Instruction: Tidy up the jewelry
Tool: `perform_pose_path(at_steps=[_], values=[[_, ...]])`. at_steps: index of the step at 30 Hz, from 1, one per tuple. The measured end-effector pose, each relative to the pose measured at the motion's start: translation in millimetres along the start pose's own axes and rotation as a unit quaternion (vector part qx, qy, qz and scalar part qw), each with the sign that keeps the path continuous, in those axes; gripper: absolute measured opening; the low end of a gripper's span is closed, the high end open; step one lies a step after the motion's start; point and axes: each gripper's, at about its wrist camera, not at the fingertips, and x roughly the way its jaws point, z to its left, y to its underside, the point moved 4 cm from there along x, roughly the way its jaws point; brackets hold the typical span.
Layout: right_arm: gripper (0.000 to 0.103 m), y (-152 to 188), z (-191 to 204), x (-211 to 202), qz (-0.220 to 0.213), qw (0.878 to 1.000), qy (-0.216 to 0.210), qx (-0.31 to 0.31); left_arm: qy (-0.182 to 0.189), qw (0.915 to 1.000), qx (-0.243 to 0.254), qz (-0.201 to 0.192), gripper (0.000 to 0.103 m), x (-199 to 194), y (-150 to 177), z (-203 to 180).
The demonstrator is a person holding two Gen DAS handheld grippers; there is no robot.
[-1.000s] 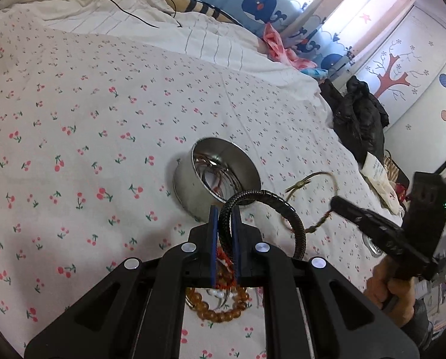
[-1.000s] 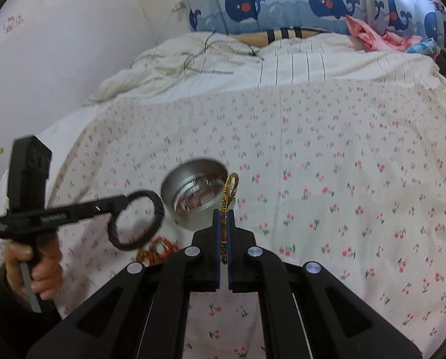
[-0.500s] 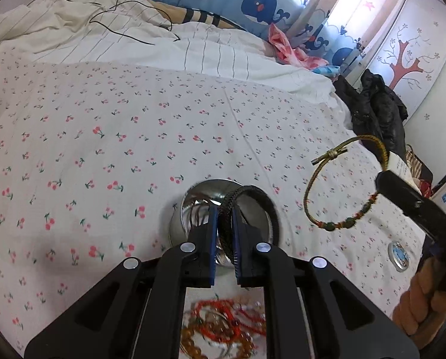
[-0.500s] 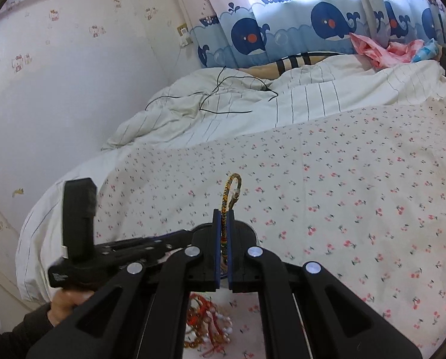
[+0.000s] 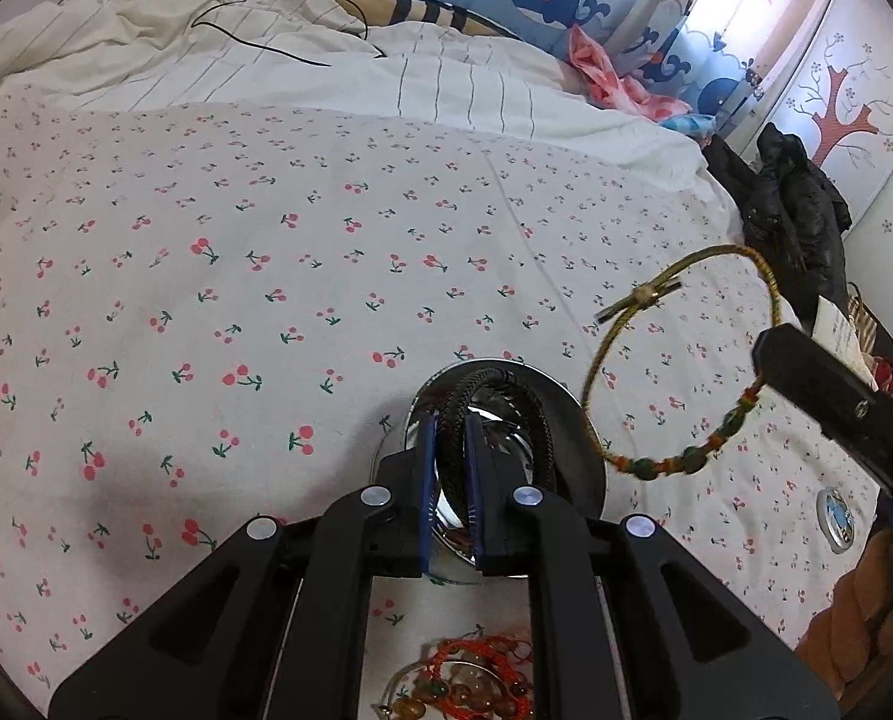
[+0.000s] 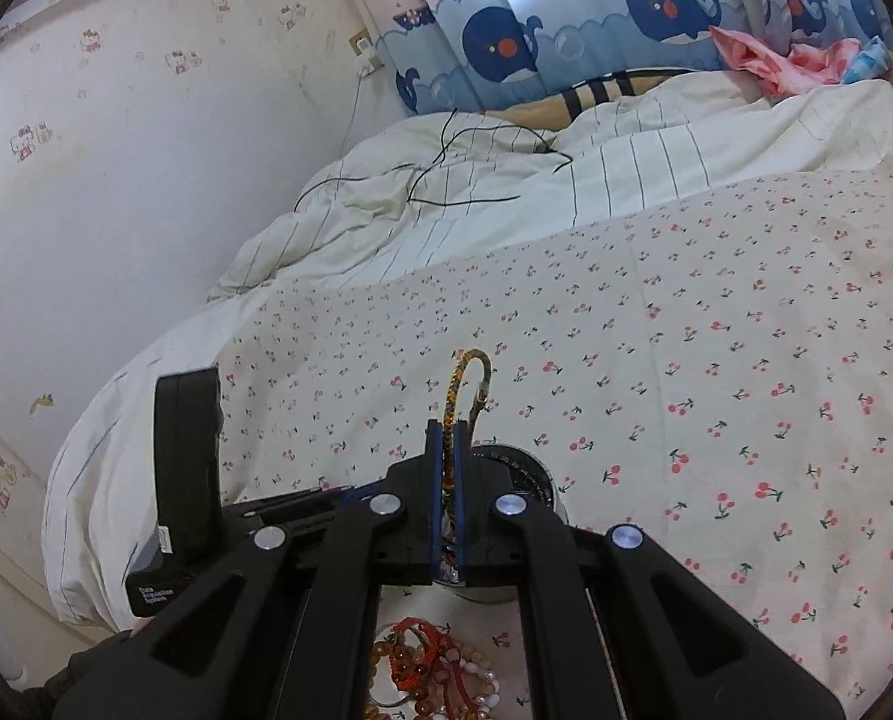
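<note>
Since a second ago, both grippers raised and carried forward over the tin [image 5: 578,420]: then well short of it, now directly above. Left gripper [image 5: 451,468] clamped narrow on the black braided bangle [image 5: 488,408], held upright on edge between the blue pads [image 5: 427,480], its loop hanging over the tin's mouth; a second ago held in front of the tin and above the bead pile. Right gripper [image 6: 446,498] pinched nearly closed on the cord bracelet [image 6: 467,378], thread running up between the pads [image 6: 431,480] and curling over at the top. From the left view, same bracelet [image 5: 680,360] seen as a full hoop with green and orange beads along the bottom, lifted clear of the sheet and hanging just right of the tin; a second ago low by the bedding.

Tin: round, shiny metal, standing on the cherry-print sheet [image 5: 236,300], mostly hidden behind the gripper fingers in both views. Contents hard to read, only reflections and a hint of dark loops inside. In the right view, only a sliver of the tin [image 6: 524,474] visible behind the fingers.

Bead pile [image 5: 464,684] of red cord and amber beads loose on the sheet near the lower edge, outside the tin; also at the bottom of the right view [image 6: 428,672]. Small round disc [image 5: 836,516] lying on the sheet to the right, well apart from the tin.
</note>
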Motion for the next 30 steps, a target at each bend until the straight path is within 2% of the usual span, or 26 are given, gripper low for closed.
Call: perform_pose_path(at_steps=[5, 7, 9, 14, 15, 16, 17, 18, 22, 30], values=[[0.004, 5.9, -2.8, 17.4, 0.022, 0.999, -0.020, 0.021, -0.001, 0.9999, 0.000, 0.013, 0.011, -1.7, -1.5, 1.9], [0.004, 10.7, -5.2, 27.4, 0.039, 0.998, -0.031, 0.037, -0.009, 0.9999, -0.005, 0.009, 0.015, -6.5, -3.5, 5.3], [0.004, 16.2, -7.9, 37.8, 0.060, 0.997, -0.032, 0.047, -0.014, 0.9998, -0.015, 0.005, 0.025, -11.1, -5.0, 10.9], [0.006, 35.7, -13.9, 63.8, 0.125, 0.991, 0.037, 0.029, -0.014, 0.9991, -0.040, -0.004, 0.036, -22.5, -7.2, 25.3], [0.009, 36.8, -13.3, 63.7, 0.124, 0.991, 0.046, 0.024, -0.014, 0.9991, -0.040, -0.004, 0.039, -23.3, -7.0, 26.5], [0.026, 37.3, -11.5, 62.1, 0.124, 0.991, 0.053, 0.013, -0.014, 0.9991, -0.039, -0.003, 0.040, -23.8, -5.9, 26.9], [0.051, 36.1, -8.9, 58.6, 0.119, 0.991, 0.062, 0.001, -0.017, 0.9992, -0.038, -0.002, 0.041, -24.4, -5.1, 26.5], [0.058, 34.4, -7.6, 55.1, 0.109, 0.991, 0.071, -0.006, -0.019, 0.9992, -0.036, -0.001, 0.043, -24.9, -4.3, 26.0], [0.060, 28.6, -7.2, 39.7, 0.080, 0.992, 0.099, -0.027, -0.027, 0.9992, -0.030, 0.000, 0.050, -28.0, 0.4, 23.6], [0.068, 29.7, -11.4, 28.5, 0.073, 0.991, 0.111, -0.027, -0.071, 0.9973, 0.011, -0.012, 0.062, -37.4, 14.9, 14.3]])
